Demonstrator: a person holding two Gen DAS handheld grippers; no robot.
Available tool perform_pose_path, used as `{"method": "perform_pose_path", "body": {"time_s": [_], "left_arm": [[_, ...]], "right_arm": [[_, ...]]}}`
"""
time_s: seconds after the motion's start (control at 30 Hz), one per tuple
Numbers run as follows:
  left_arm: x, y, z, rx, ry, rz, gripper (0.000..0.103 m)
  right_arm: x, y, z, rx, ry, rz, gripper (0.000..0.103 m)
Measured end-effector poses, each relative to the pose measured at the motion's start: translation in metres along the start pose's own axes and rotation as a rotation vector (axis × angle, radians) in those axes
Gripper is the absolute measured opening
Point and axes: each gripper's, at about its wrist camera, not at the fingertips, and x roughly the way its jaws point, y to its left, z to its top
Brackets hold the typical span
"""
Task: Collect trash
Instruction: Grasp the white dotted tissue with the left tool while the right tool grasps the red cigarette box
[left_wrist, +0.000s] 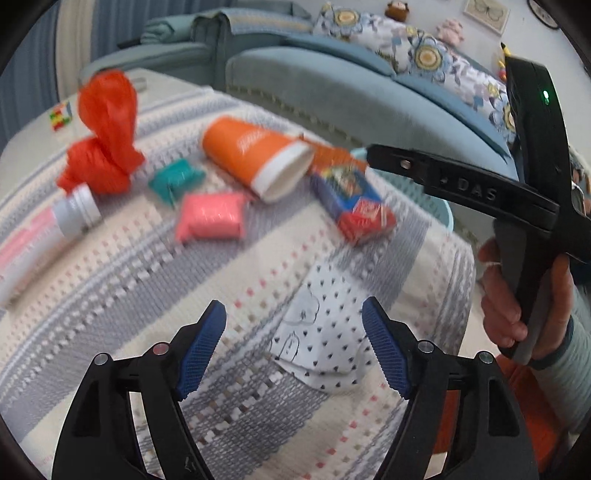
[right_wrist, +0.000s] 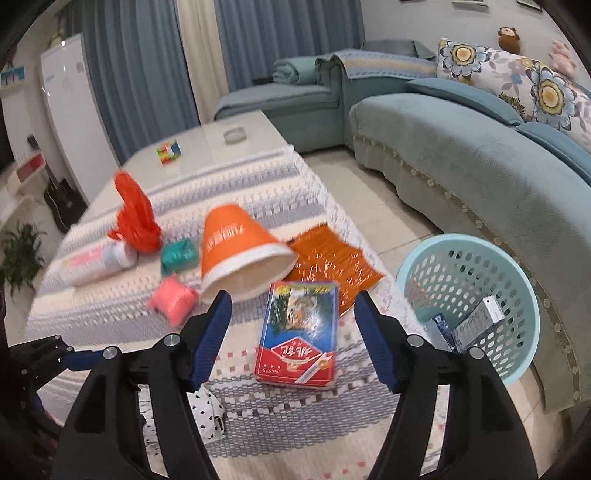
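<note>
Left tongs (left_wrist: 293, 341) released, above a dotted white paper scrap (left_wrist: 325, 343) on the table (left_wrist: 110, 280). Right tongs (right_wrist: 291, 341) released and empty, over a blue-and-red box (right_wrist: 301, 332). Nearby: orange cup (right_wrist: 240, 251) on its side, orange wrapper (right_wrist: 332, 258). Light-blue basket (right_wrist: 469, 295) on floor beside table, holding small boxes.

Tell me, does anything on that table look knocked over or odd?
Yes. The orange cup lies tipped on its side on the cloth, its open mouth facing the card box. A white bottle also lies flat. Nothing looks spilled.
</note>
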Motion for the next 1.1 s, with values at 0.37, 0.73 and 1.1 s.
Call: {"method": "perform_pose_path", "body": {"time_s": [0.37, 0.73, 1.1], "left_arm": [[0.025, -0.014, -0.017, 0.091, 0.068, 0.011, 0.071], [0.028, -0.037, -0.019, 0.183, 0.051, 0.140, 0.050], [0.018, -0.031, -0.025, 0.143, 0.021, 0.109, 0.004]], "right_arm": [[0.049, 0.000, -0.023, 0.025, 0.141, -0.044, 0.072], [0.059, 0.008, -0.026, -0.030, 0.179, -0.068, 0.059], [0.051, 0.004, -0.028, -0.054, 0.151, -0.067, 0.058]]}}
